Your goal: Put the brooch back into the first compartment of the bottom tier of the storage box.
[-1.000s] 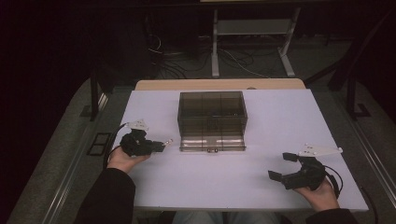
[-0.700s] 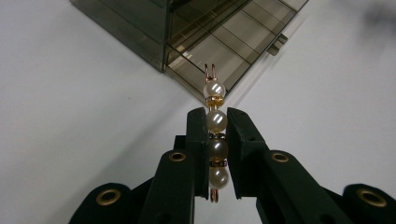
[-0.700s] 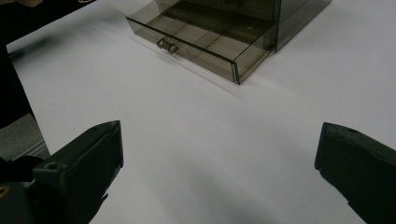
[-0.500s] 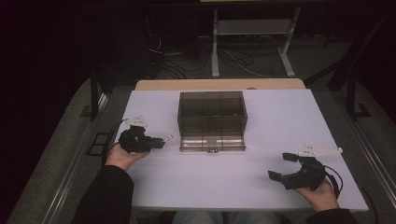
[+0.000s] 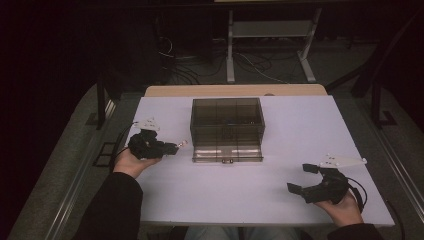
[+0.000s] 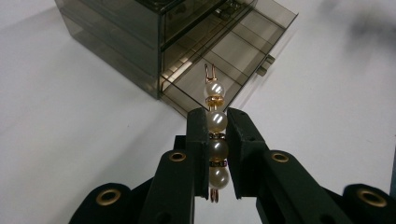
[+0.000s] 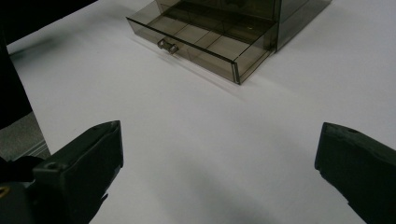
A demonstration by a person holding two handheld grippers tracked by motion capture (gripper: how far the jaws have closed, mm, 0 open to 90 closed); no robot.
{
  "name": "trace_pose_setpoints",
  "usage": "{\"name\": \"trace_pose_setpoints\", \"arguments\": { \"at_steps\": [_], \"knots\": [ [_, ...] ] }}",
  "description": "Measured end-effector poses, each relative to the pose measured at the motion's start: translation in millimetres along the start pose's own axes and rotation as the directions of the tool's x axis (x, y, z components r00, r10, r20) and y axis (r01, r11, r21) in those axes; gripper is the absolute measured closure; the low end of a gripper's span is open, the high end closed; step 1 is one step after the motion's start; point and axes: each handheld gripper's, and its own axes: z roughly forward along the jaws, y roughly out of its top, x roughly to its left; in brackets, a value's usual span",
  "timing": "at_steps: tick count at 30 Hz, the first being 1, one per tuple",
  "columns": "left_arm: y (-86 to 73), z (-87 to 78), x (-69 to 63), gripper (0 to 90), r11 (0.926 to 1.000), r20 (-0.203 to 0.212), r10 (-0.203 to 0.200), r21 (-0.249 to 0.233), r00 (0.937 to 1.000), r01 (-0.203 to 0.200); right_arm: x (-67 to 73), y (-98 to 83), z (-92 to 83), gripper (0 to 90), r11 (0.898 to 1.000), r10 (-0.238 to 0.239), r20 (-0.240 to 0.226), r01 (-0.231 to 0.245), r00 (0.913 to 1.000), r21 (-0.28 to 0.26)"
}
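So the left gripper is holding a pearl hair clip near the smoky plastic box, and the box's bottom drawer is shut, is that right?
Not quite. The bottom drawer is pulled open, as the right gripper view shows. The rest holds: the left gripper is shut on the pearl hair clip near the smoky plastic box.

One smoky plastic drawer box [image 5: 227,120] sits at twelve o'clock with one drawer [image 5: 227,152] pulled out; one pearl pin [image 6: 216,135] carries four pearls; two grippers.
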Motion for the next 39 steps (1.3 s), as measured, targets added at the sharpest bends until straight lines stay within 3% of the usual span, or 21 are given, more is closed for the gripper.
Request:
{"name": "trace_pose_setpoints", "arguments": {
  "at_steps": [24,39],
  "knots": [
    [30.8,13.7,-10.3,79.0,0.9984,0.026,0.057,-0.009,0.9981,-0.056,-0.2,-0.1,-0.6,0.6,1.0,0.003,-0.001,-0.003,1.0,-0.002],
    [43.8,26.2,-16.1,79.0,0.9961,0.034,0.087,0.011,0.9956,-0.087,0.1,-0.2,-0.3,0.6,1.0,-0.003,-0.001,0.003,1.0,-0.006]
  ]
}}
